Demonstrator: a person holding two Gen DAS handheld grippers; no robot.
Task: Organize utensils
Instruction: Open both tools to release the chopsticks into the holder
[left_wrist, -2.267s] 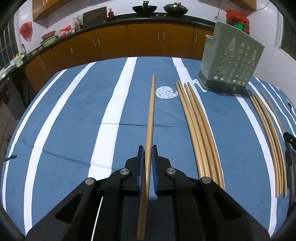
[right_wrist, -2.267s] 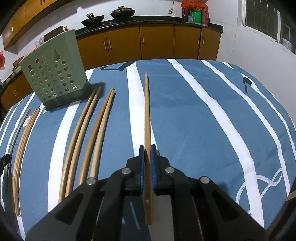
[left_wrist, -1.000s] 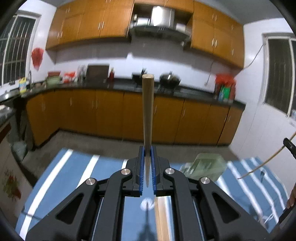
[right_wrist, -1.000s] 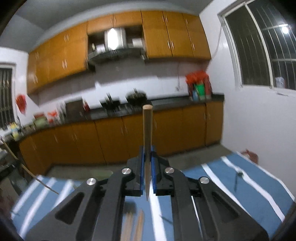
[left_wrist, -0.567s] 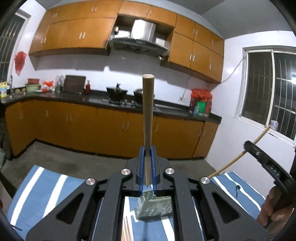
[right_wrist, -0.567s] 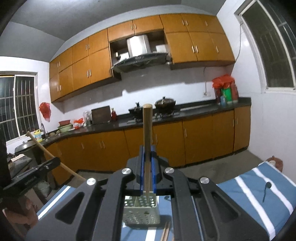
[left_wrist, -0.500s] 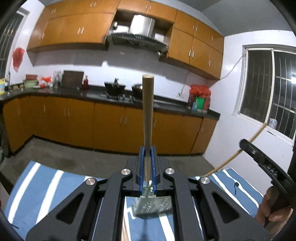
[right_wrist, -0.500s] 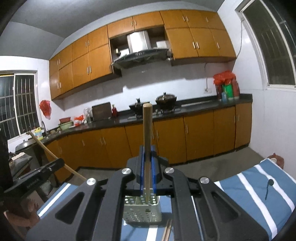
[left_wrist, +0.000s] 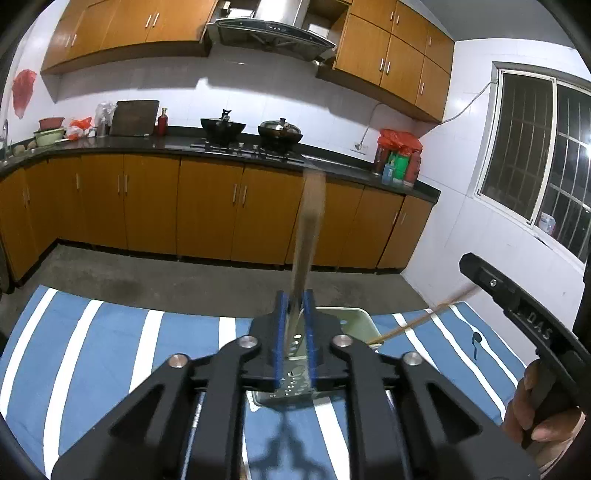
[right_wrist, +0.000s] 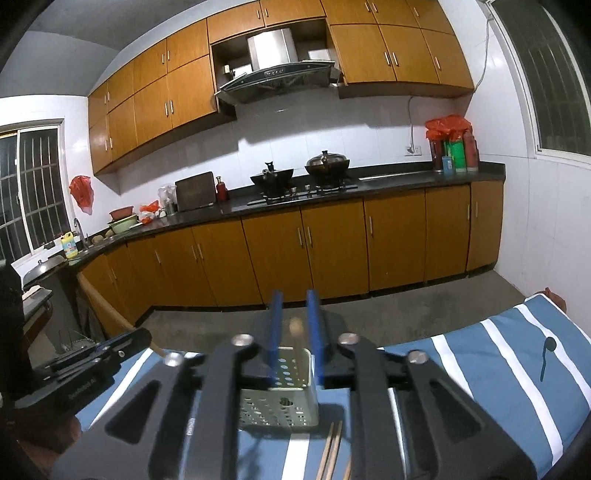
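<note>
Both hand-held grippers have parted; 1 blurred chopstick (left_wrist: 308, 236), seemingly loose, between left (left_wrist: 295, 341) jaws.

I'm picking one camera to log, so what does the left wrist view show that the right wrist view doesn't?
Left only: a tall blurred chopstick in the left tool, and the person's right hand. Right only: loose chopsticks on the striped cloth, a yellow bottle. Both: the green holder, striped cloth, stove pots.

Left gripper (left_wrist: 294, 339) and right gripper (right_wrist: 294, 341): black frames, blue finger pads (left_wrist: 280, 339), 4 silver screws each; bare hand (left_wrist: 532, 417).
</note>
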